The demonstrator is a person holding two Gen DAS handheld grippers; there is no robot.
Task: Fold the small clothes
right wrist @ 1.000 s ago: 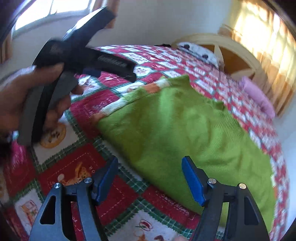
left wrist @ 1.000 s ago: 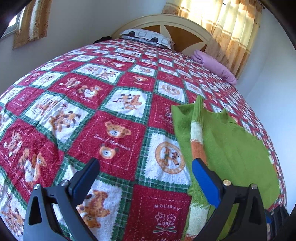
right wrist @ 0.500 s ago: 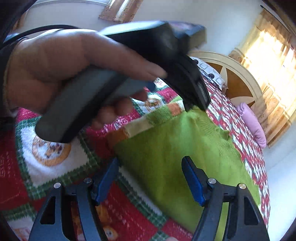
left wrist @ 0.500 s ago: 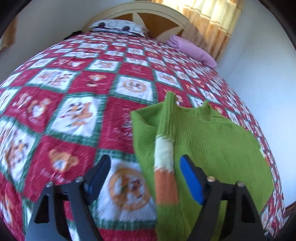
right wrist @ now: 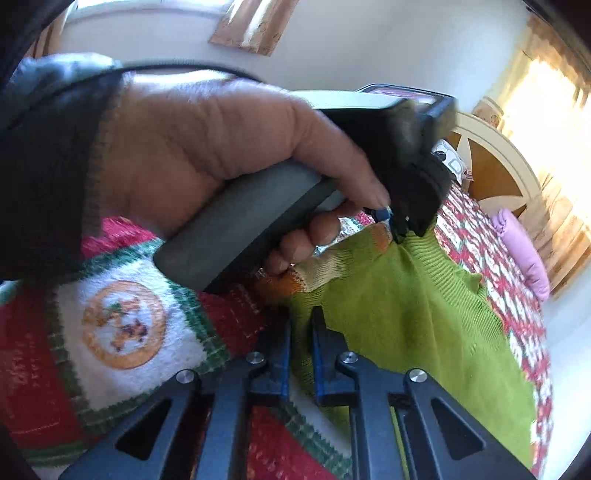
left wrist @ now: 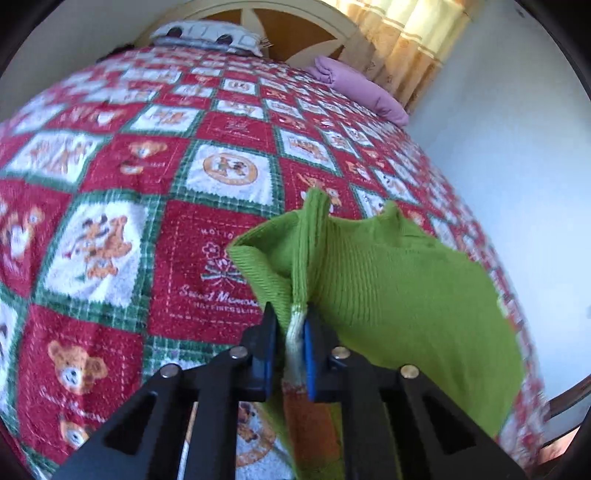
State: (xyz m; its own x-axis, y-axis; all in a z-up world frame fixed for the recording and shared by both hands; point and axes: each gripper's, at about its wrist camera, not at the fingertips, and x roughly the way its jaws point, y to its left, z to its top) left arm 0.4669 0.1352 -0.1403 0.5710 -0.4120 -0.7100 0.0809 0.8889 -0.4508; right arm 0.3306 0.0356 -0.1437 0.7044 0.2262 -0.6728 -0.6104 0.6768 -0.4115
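A green sweater [left wrist: 399, 280] with a striped sleeve [left wrist: 295, 332] in cream and orange is spread on a bed [left wrist: 110, 184], at the 5 o'clock part of the left wrist view. The bed is covered by a red, green and white patchwork blanket [left wrist: 92, 243] printed with teddy bears; on one red square the words "Sweet Memories" can be read under a partly hidden "HOLIDAY", and a smaller line below is too blurred to read. The left gripper [left wrist: 290, 325] has just been closing, and its jaws are clamped on the sleeve at the cream band. The right gripper [right wrist: 301, 332] has likewise just been closing, and its jaws are pinched on the sweater's edge. In the right wrist view a hand [right wrist: 207, 155] around the left gripper's handle is seen at 11 o'clock. A pillow [left wrist: 207, 35] and a pink cloth [left wrist: 362, 90] lie by the headboard [left wrist: 295, 26] at 12 to 1 o'clock.
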